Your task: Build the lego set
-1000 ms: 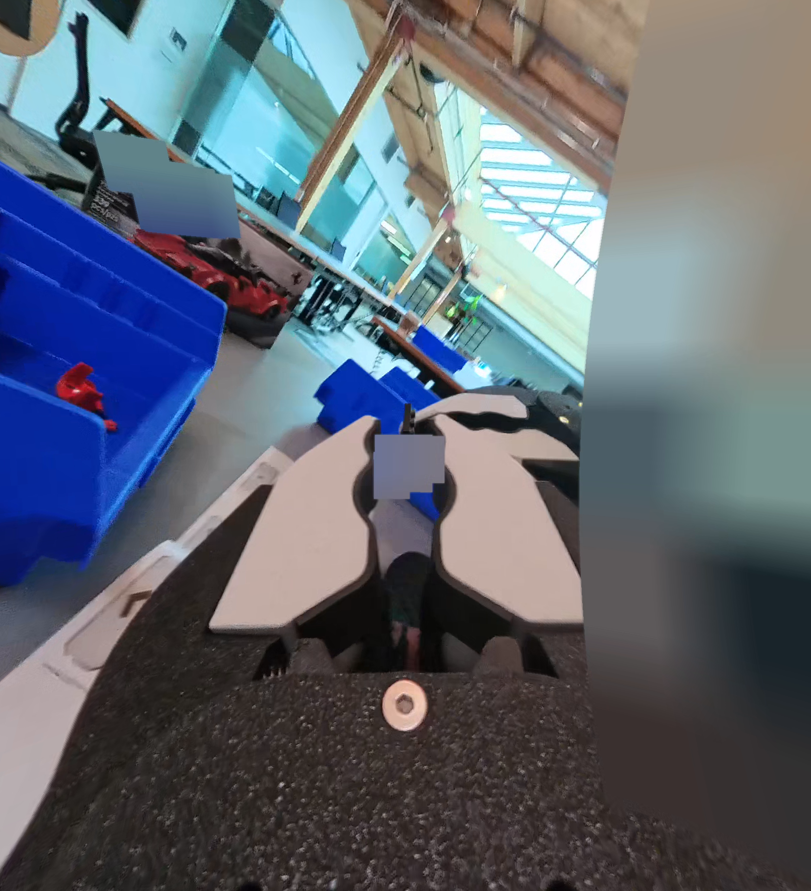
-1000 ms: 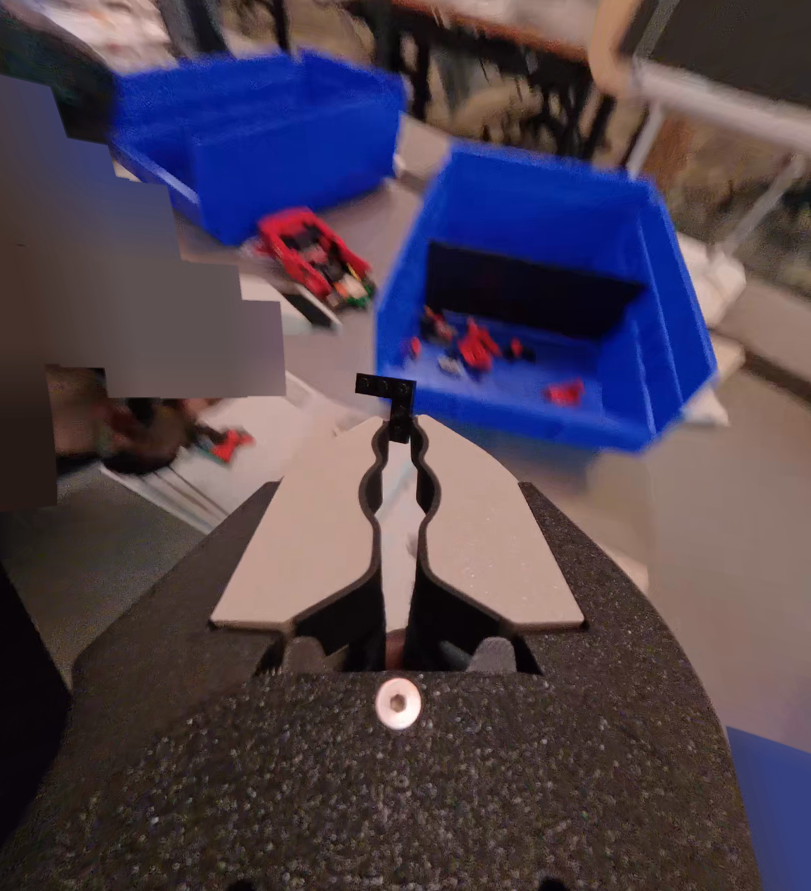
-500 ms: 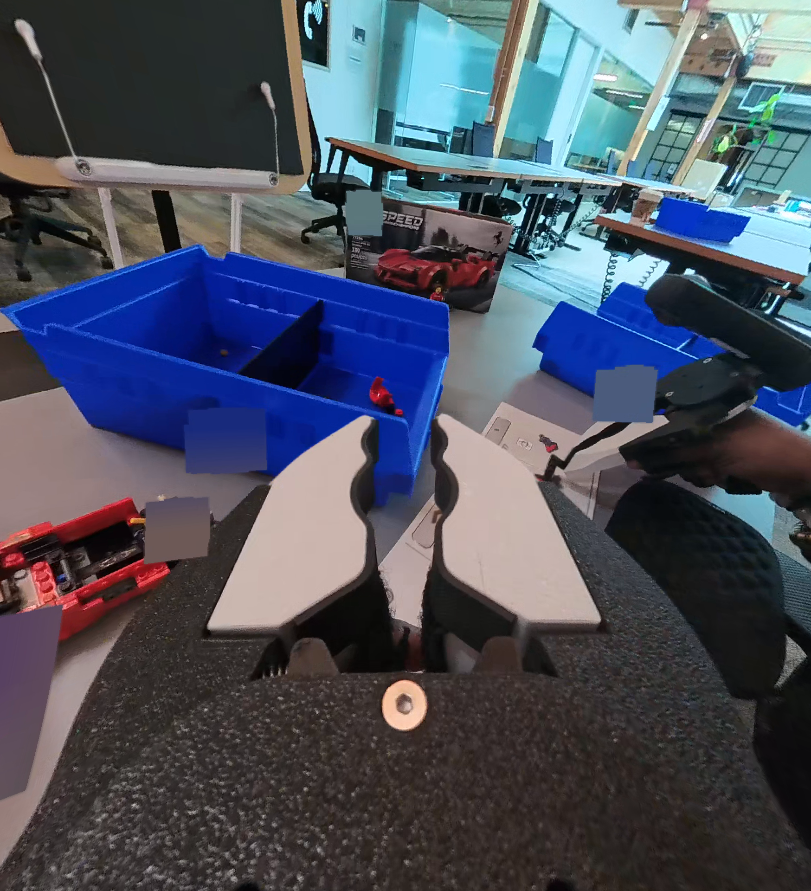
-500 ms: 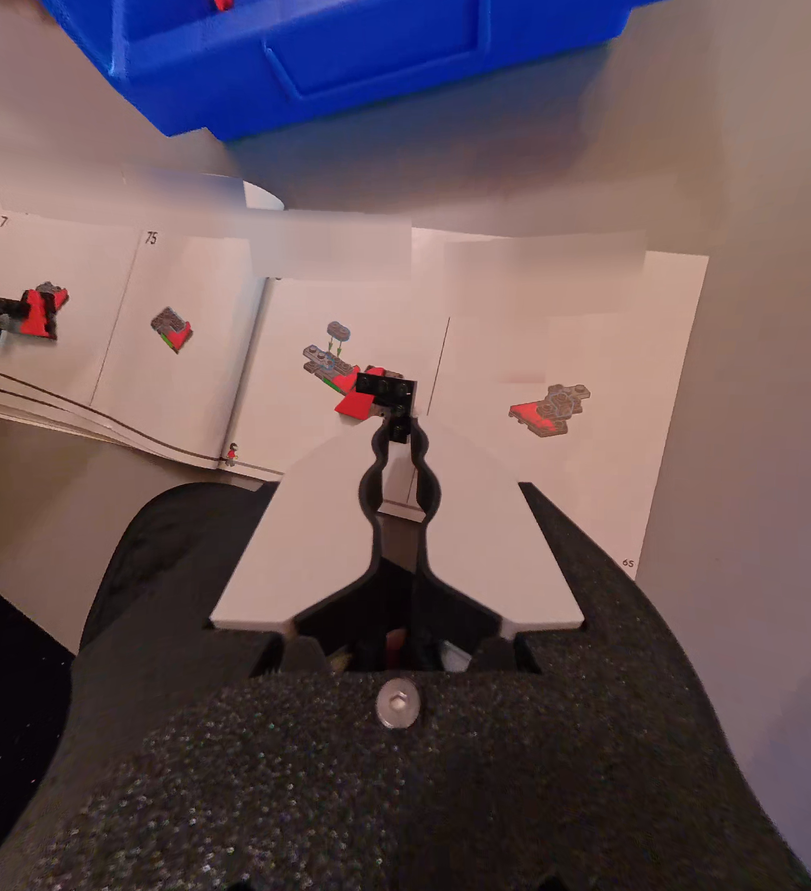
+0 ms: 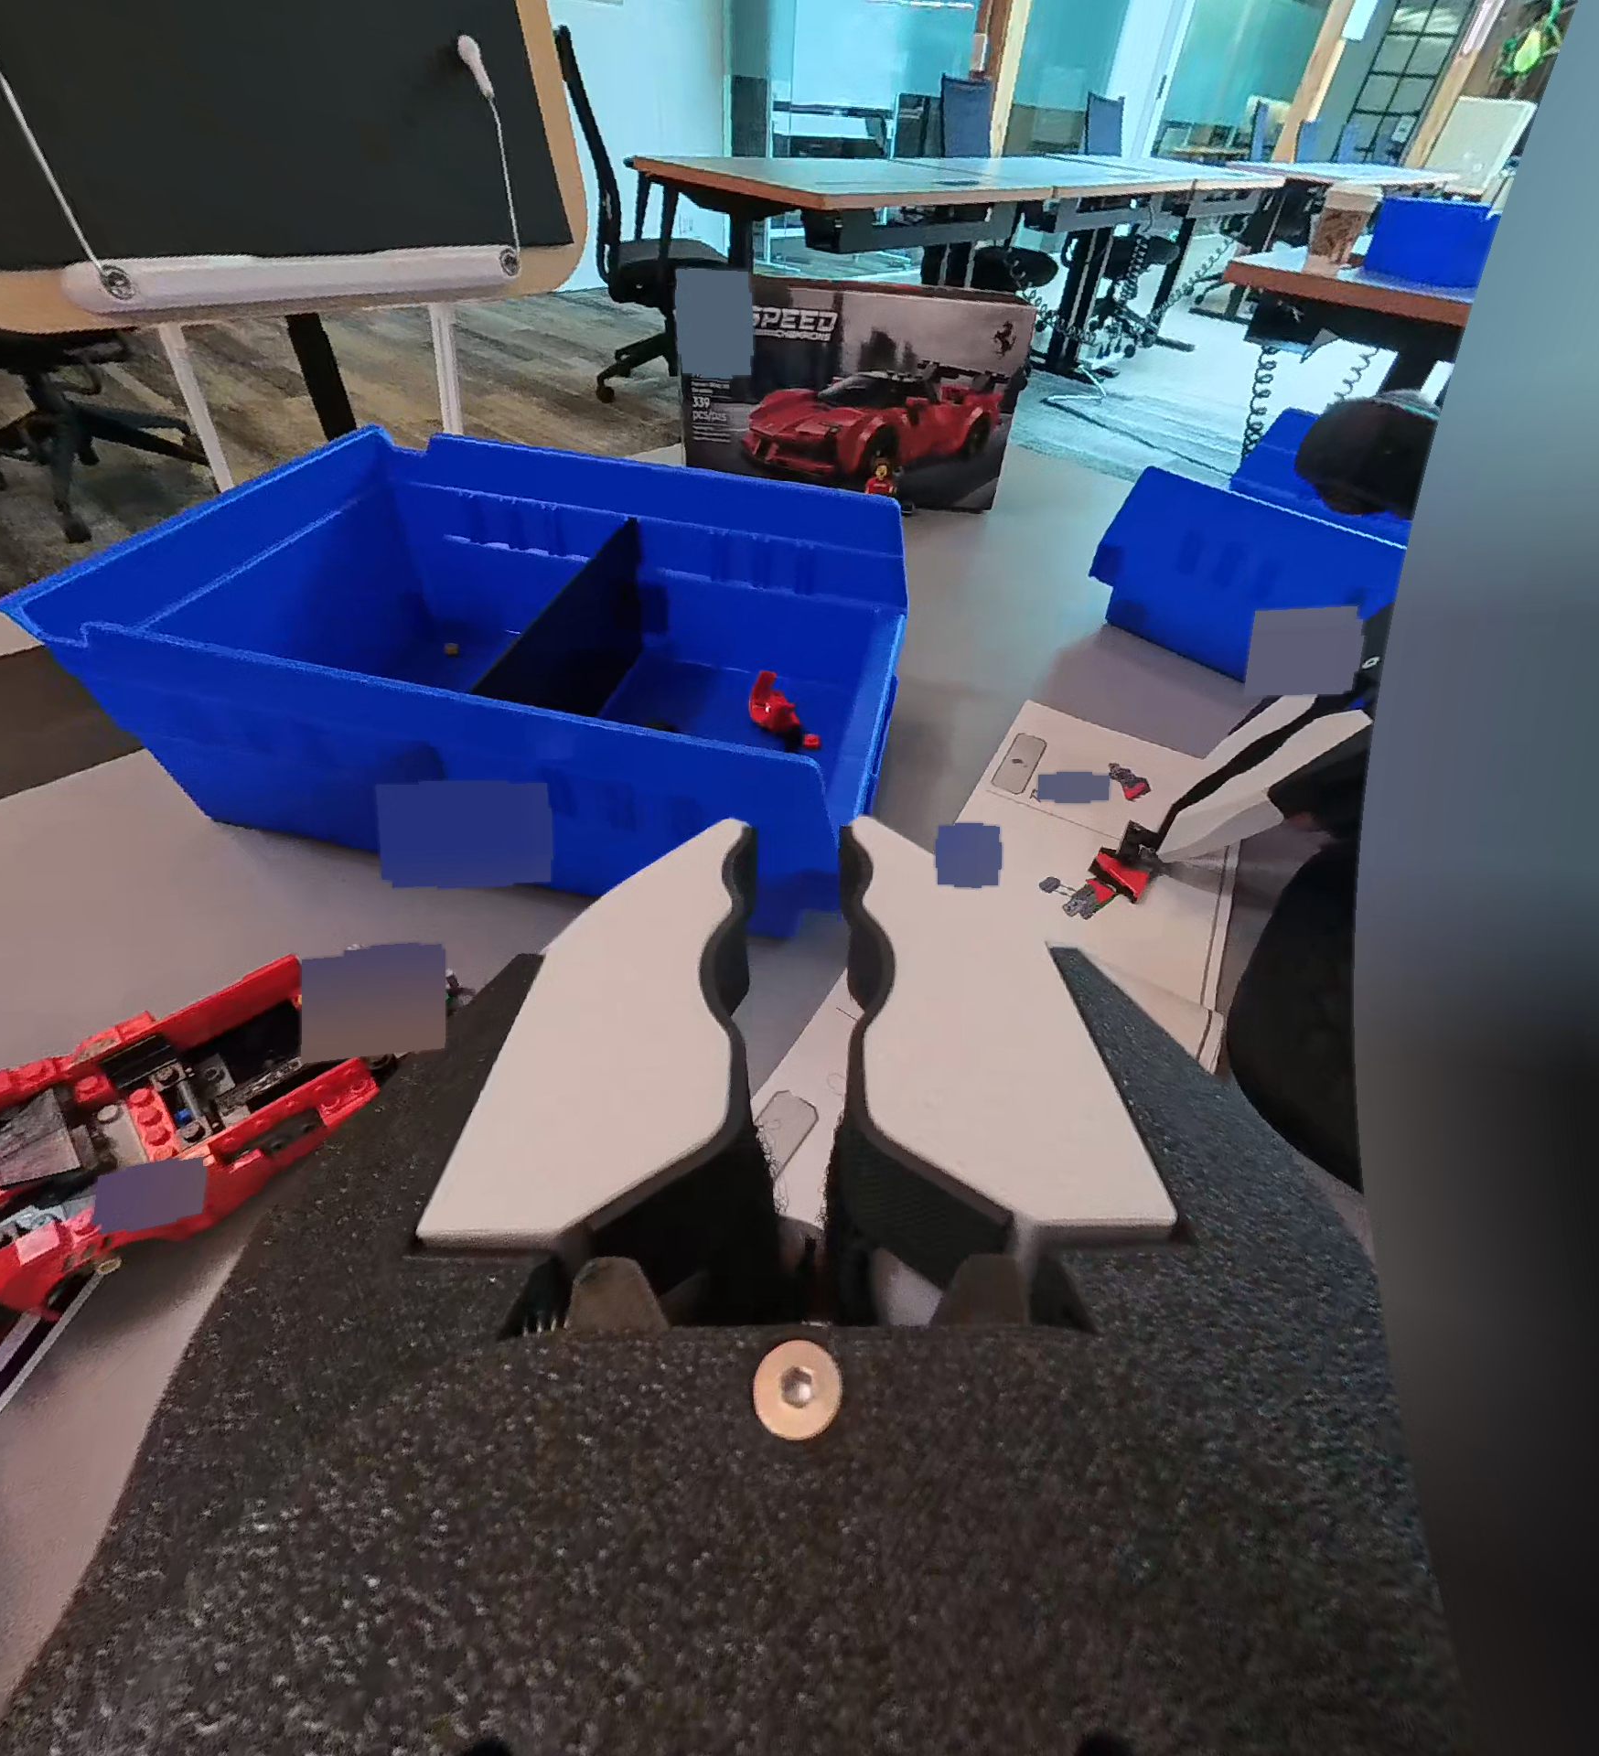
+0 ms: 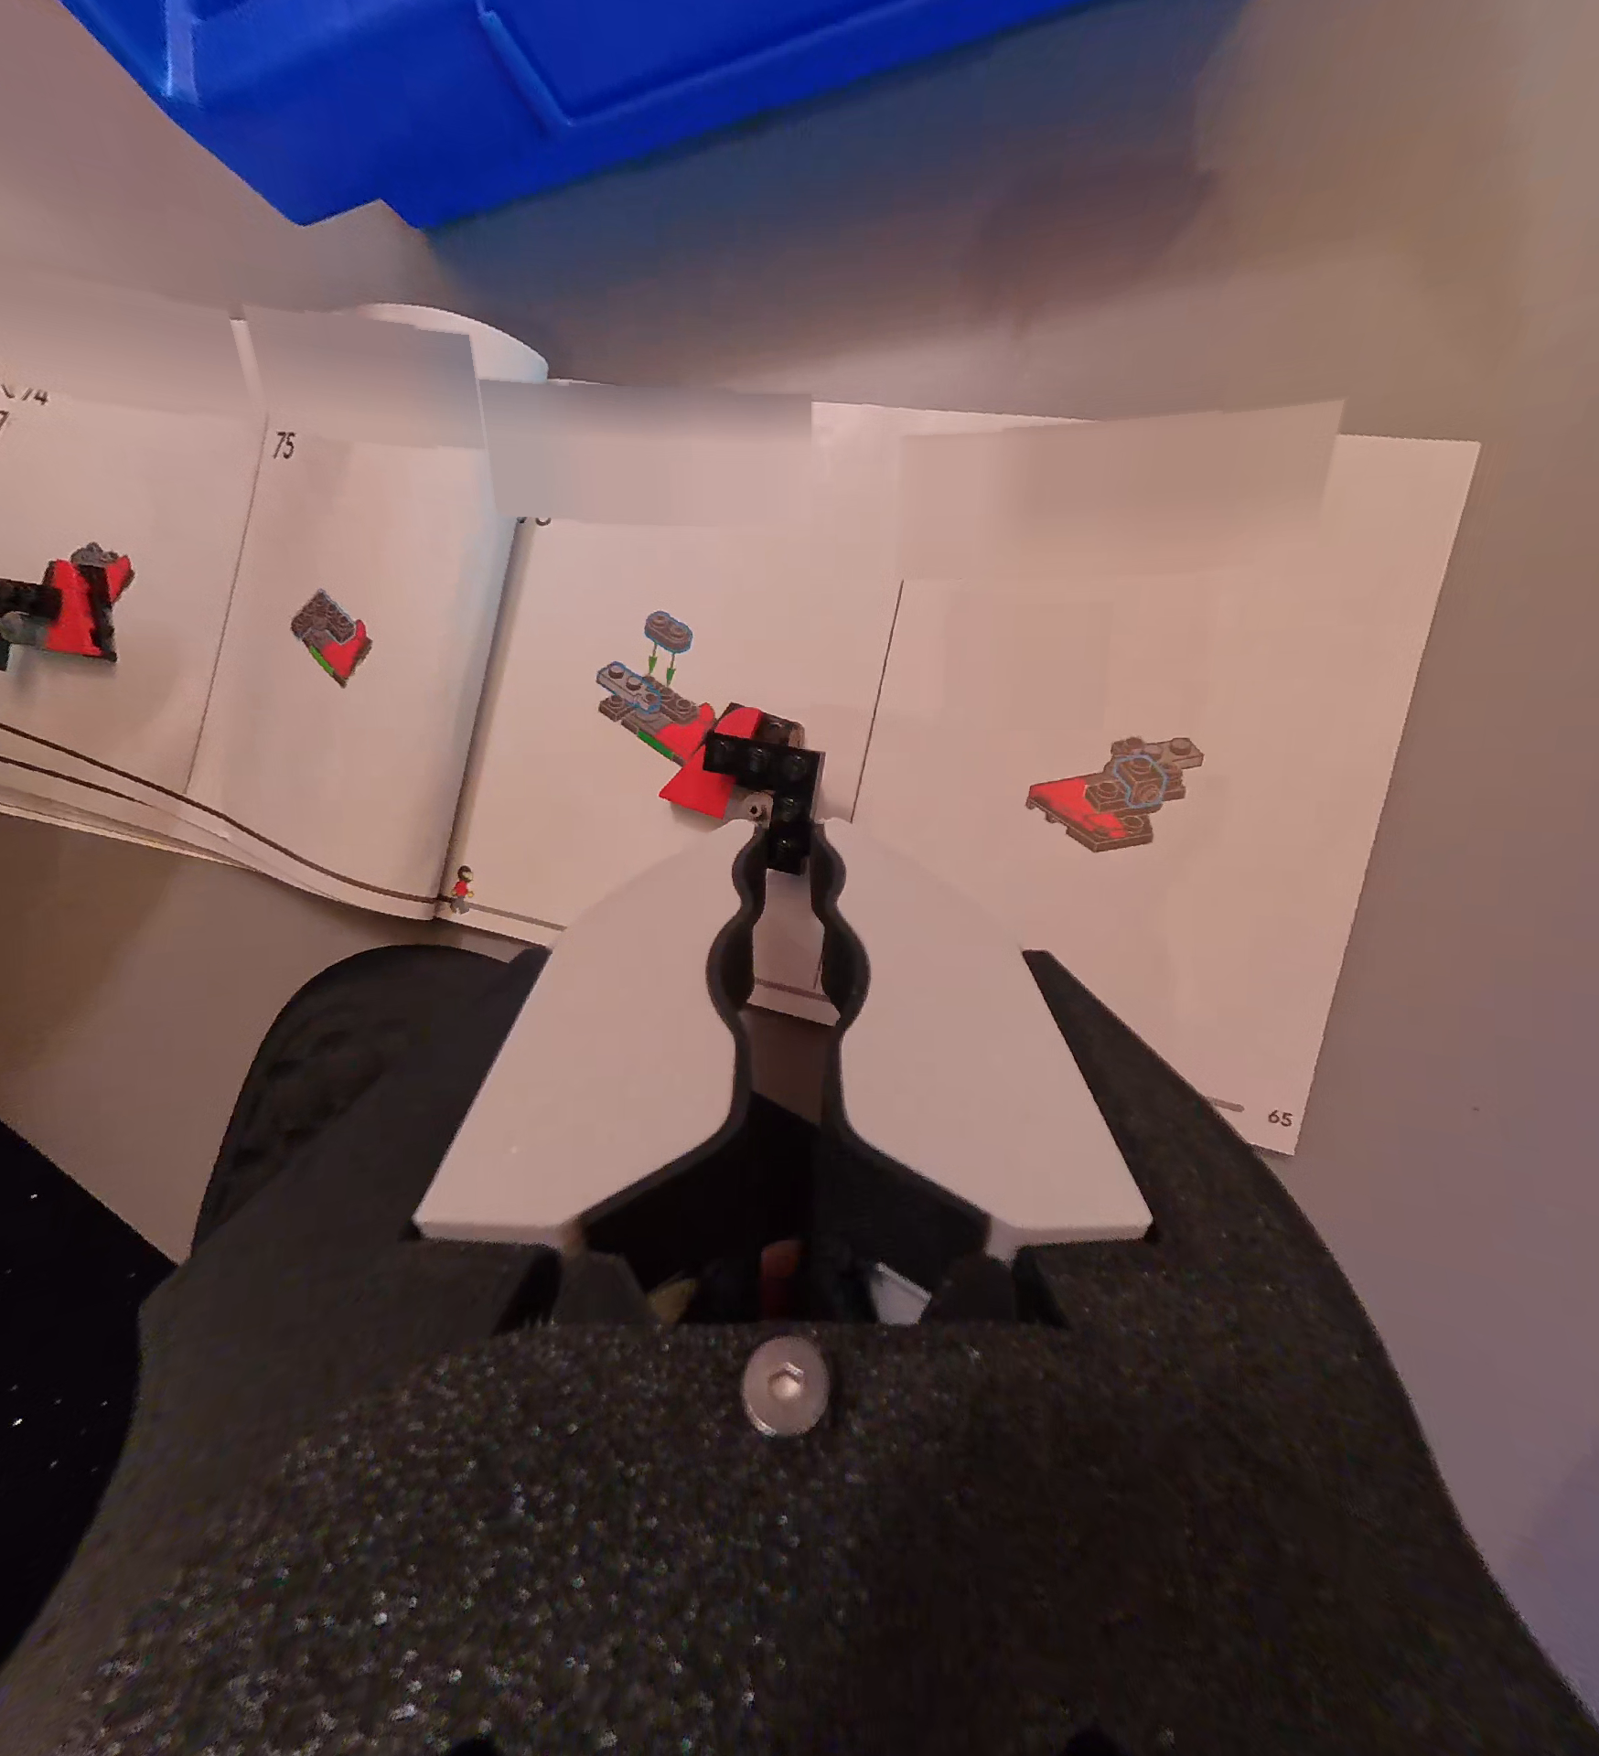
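Divided blue bin (image 5: 454, 665) on the table

Its right compartment holds a red piece (image 5: 772, 705). Right of the bin, the right gripper (image 6: 788, 836) clamps a black L-shaped plate (image 6: 770, 772); the left gripper (image 5: 798, 850) is parted, empty.

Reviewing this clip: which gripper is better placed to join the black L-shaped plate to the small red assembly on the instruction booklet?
Right. The right gripper already grips the black L-shaped plate right at the small red assembly on the instruction booklet. The left gripper holds nothing, jaws slightly apart, back near the blue bin.
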Demonstrator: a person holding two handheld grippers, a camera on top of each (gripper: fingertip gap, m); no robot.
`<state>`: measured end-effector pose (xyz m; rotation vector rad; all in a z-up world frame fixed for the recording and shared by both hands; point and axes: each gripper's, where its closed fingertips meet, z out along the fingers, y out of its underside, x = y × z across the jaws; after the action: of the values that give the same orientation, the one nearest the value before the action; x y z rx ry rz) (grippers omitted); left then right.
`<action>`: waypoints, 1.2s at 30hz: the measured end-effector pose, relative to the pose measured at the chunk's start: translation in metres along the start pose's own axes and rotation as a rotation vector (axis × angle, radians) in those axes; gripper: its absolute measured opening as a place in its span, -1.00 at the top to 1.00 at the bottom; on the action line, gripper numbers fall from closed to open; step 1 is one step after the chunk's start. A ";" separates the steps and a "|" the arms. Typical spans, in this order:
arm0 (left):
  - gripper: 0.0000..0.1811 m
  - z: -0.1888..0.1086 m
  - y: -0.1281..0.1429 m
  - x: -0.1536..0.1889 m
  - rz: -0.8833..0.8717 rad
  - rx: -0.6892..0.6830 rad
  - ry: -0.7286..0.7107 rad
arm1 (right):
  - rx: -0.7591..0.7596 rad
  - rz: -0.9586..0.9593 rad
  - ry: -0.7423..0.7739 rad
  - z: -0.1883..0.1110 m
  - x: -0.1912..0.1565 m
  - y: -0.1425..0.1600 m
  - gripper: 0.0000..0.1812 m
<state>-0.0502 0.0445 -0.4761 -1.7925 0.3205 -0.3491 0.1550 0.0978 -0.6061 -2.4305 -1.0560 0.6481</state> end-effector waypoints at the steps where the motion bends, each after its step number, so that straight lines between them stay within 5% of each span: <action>1: 0.84 0.002 0.002 0.003 0.007 -0.011 0.009 | -0.001 0.000 -0.004 0.000 -0.001 0.000 0.90; 14: 0.83 0.062 0.062 0.112 0.285 -0.329 0.310 | -0.005 0.026 -0.015 -0.001 -0.004 0.002 0.88; 26: 0.83 0.079 0.074 0.121 0.277 -0.401 0.328 | 0.027 -0.060 -0.126 -0.004 -0.009 0.002 0.70; 32: 0.90 0.092 0.077 0.126 0.284 -0.426 0.322 | 0.329 -0.336 -0.068 -0.030 0.003 -0.034 1.00; 36: 0.98 0.117 0.077 0.132 0.210 -0.457 0.323 | 0.259 -0.355 -0.129 -0.016 0.003 -0.025 1.00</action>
<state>0.1144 0.0777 -0.5698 -2.1214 0.8675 -0.4408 0.1514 0.1132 -0.5808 -1.9410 -1.3230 0.7708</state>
